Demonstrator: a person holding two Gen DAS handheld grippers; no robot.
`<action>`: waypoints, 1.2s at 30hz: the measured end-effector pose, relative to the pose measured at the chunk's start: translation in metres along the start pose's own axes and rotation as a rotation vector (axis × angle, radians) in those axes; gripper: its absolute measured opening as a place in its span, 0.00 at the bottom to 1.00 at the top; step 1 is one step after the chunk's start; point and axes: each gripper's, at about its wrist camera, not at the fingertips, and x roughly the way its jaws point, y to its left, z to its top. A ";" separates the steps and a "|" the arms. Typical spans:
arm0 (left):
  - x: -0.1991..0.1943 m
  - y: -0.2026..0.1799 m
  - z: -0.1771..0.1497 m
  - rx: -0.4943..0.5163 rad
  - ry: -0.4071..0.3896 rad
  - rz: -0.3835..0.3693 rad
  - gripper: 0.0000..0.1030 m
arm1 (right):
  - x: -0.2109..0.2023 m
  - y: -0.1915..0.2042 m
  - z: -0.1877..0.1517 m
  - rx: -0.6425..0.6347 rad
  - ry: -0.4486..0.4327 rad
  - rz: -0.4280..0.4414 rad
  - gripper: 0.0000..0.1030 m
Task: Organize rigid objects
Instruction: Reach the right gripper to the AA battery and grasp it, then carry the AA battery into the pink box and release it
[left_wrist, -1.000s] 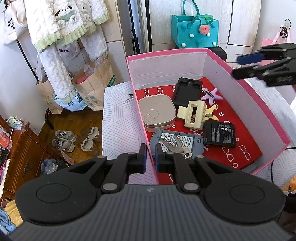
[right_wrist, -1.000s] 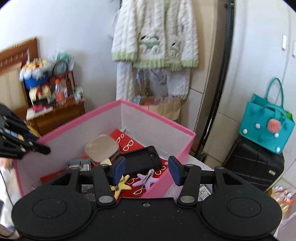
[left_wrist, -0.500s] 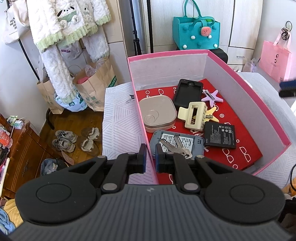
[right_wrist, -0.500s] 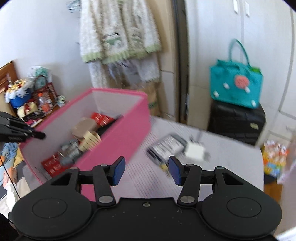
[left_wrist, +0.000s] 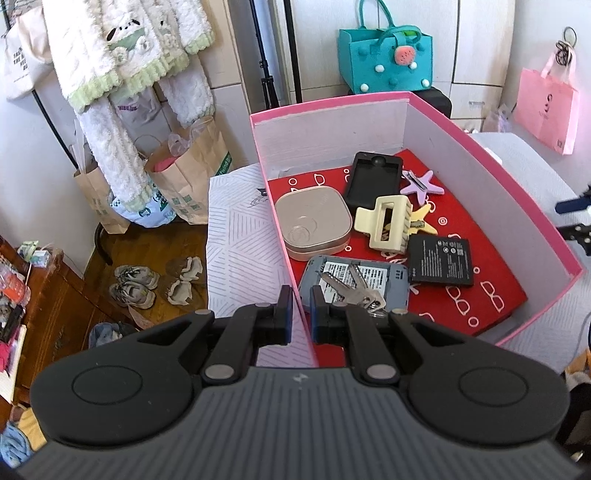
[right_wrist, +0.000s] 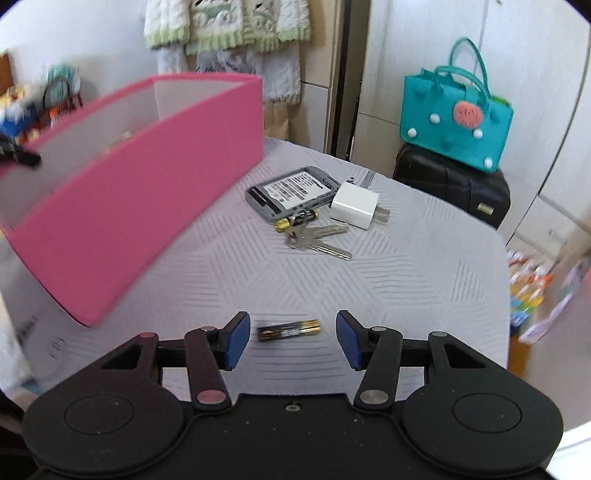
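My left gripper is shut on the near wall of the pink box. Inside lie a beige case, a black phone case, a cream hair claw, star clips, a flat battery, a grey device and keys. My right gripper is open, low over the table, with a black-and-gold battery lying between its fingers. Farther off lie a second grey device, a white charger, keys and another battery. The pink box stands to the left.
The grey patterned table drops off at its right edge. A teal bag sits on a black suitcase behind it. Paper bags, shoes and a wooden cabinet lie left of the box. A pink bag hangs far right.
My right gripper has swung away from the box to the right and come down over the table, ending around a loose battery. My left gripper has stayed clamped on the box wall.
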 end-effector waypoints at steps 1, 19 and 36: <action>-0.001 0.000 0.000 0.006 0.002 0.002 0.08 | 0.003 -0.001 0.000 0.002 0.007 0.012 0.55; -0.004 -0.014 0.001 0.116 0.017 0.051 0.07 | -0.024 0.019 0.032 0.017 -0.143 0.122 0.47; -0.004 -0.010 0.001 0.080 0.011 0.036 0.07 | 0.002 0.132 0.108 -0.159 -0.074 0.548 0.47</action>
